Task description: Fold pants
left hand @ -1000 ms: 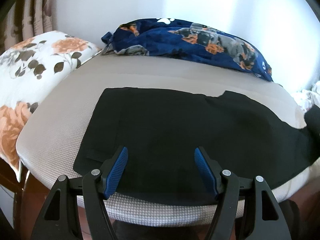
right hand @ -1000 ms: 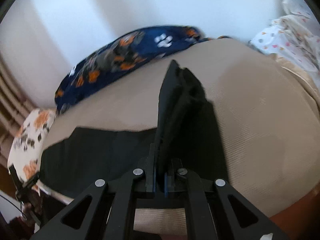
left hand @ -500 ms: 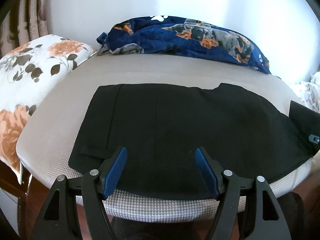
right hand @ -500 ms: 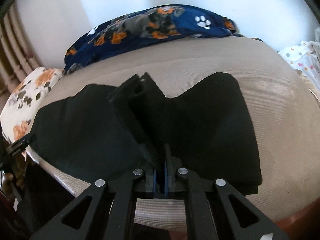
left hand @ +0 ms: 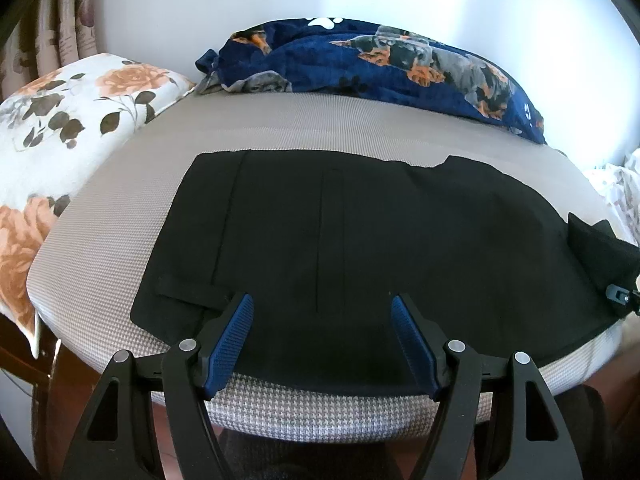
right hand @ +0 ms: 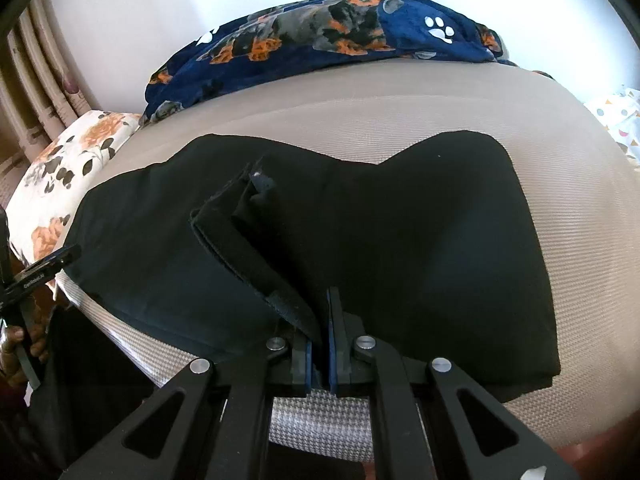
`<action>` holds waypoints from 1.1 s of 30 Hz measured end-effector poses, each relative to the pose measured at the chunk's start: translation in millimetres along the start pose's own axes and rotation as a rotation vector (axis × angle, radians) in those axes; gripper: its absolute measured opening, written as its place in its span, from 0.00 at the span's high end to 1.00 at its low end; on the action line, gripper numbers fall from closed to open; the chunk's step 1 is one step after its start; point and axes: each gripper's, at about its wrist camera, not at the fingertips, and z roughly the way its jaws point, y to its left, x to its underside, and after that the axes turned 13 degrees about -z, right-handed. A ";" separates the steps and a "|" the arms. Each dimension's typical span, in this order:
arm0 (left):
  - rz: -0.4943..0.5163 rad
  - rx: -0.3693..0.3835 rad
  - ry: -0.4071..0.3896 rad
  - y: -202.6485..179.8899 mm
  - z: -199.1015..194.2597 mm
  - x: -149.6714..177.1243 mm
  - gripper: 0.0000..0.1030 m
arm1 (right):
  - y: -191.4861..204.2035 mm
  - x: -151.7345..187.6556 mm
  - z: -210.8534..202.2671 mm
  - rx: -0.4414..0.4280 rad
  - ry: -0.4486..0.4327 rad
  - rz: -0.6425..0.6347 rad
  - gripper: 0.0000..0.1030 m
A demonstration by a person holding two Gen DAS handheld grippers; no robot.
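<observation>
Bed [left hand: 120, 248] carries black pants [left hand: 360, 248] flat near its front edge. Left claw [left hand: 322, 312] wide, empty over them. Right claw [right hand: 318, 312] pinches the hem [right hand: 256, 240]; a slip or crooked drop would skew the fold.

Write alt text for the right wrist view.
The right gripper pinches a raised fold of the black pants, which lie spread on a beige bed. A blue blanket lies behind.
</observation>
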 end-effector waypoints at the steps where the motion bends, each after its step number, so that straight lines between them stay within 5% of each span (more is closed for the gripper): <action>1: 0.001 0.000 0.000 -0.3 0.0 -0.1 0.30 | 0.9 -0.6 0.6 -0.005 -0.002 0.001 0.94; 20: -0.012 -0.010 0.019 2.2 4.4 -0.1 0.30 | 13.6 -2.1 16.1 -0.075 -0.029 0.024 0.83; 24: -0.014 -0.009 0.025 2.8 4.6 0.3 0.29 | 16.5 -2.0 15.5 -0.103 -0.030 0.025 0.74; 30: -0.018 -0.010 0.028 4.7 5.6 0.4 0.28 | 27.6 -2.3 10.2 -0.195 -0.046 0.018 0.44; 33: -0.019 -0.011 0.031 5.2 6.2 0.7 0.28 | 29.2 -0.4 4.6 -0.250 -0.057 0.020 0.43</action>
